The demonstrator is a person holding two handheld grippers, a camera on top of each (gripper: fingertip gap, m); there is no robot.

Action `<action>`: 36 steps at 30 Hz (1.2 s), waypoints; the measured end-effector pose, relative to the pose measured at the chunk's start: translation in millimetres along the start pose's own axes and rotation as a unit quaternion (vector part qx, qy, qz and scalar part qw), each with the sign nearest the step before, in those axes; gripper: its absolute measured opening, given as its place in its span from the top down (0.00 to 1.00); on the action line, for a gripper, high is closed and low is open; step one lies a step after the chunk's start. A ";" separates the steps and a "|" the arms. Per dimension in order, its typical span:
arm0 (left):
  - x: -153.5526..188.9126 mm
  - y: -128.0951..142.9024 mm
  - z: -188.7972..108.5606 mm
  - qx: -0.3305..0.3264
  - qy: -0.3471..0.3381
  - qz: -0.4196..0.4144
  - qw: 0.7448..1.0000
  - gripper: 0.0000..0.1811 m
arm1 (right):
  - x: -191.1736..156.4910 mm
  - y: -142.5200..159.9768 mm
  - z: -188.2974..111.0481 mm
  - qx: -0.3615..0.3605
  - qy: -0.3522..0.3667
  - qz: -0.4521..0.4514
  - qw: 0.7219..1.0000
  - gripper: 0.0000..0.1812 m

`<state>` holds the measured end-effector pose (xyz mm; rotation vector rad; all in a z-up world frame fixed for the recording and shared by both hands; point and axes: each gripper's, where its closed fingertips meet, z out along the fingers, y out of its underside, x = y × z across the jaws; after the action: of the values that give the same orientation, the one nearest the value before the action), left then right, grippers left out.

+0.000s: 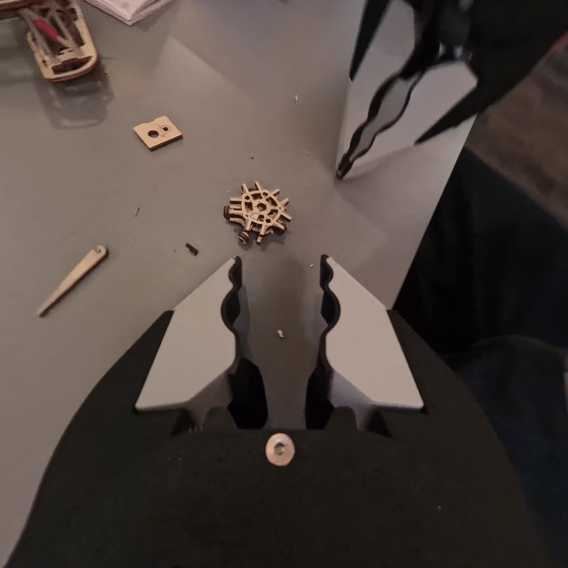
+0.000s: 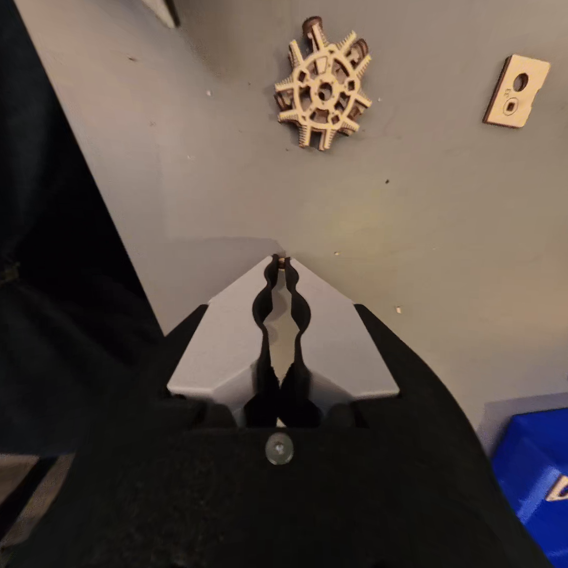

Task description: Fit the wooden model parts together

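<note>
Lying flat on grey table (image 1: 215, 76): round spoked pale wooden gear assembly (image 1: 258, 212), just ahead of left gripper (image 1: 279, 261), fingers spread wide, nothing between them. Right gripper (image 2: 280, 260) nearly closed, tips pinching tiny pale wooden piece (image 2: 281, 262), well short of gear assembly. Rectangular wooden plate with holes (image 1: 157, 133) lies apart, nothing blocking. Left view only: tapered wooden spike (image 1: 72, 279), partly built wooden model frame (image 1: 58, 46), white paper sheets (image 1: 129, 7). Right view only: blue box (image 2: 534, 461).
</note>
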<state>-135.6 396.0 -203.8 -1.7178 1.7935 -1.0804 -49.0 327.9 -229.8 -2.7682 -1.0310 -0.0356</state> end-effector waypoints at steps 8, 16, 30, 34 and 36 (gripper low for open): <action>-19.7 -5.6 25.1 -0.009 0.035 0.159 0.987 0.65 | -0.1 -28.9 -0.8 0.154 -0.111 0.005 0.982 0.84; -13.7 -8.4 41.2 -0.036 0.101 0.206 0.973 0.74 | 9.7 -25.5 -32.7 0.392 -0.049 0.077 0.916 0.87; -14.4 -27.6 36.2 0.021 0.127 0.241 0.962 0.79 | 25.5 -75.0 -6.6 0.383 0.003 0.024 0.924 0.79; -9.3 -22.2 36.8 0.014 0.132 0.269 0.954 0.79 | 19.3 -78.5 -0.4 0.361 -0.028 -0.016 0.932 0.67; -7.5 -19.2 39.0 0.003 0.137 0.277 0.951 0.79 | 13.8 -81.3 1.5 0.349 -0.025 -0.047 0.935 0.67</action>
<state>-92.7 395.4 -214.2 -0.9815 2.2460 -1.0967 -91.5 397.3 -216.5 -2.0805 -0.9474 0.3256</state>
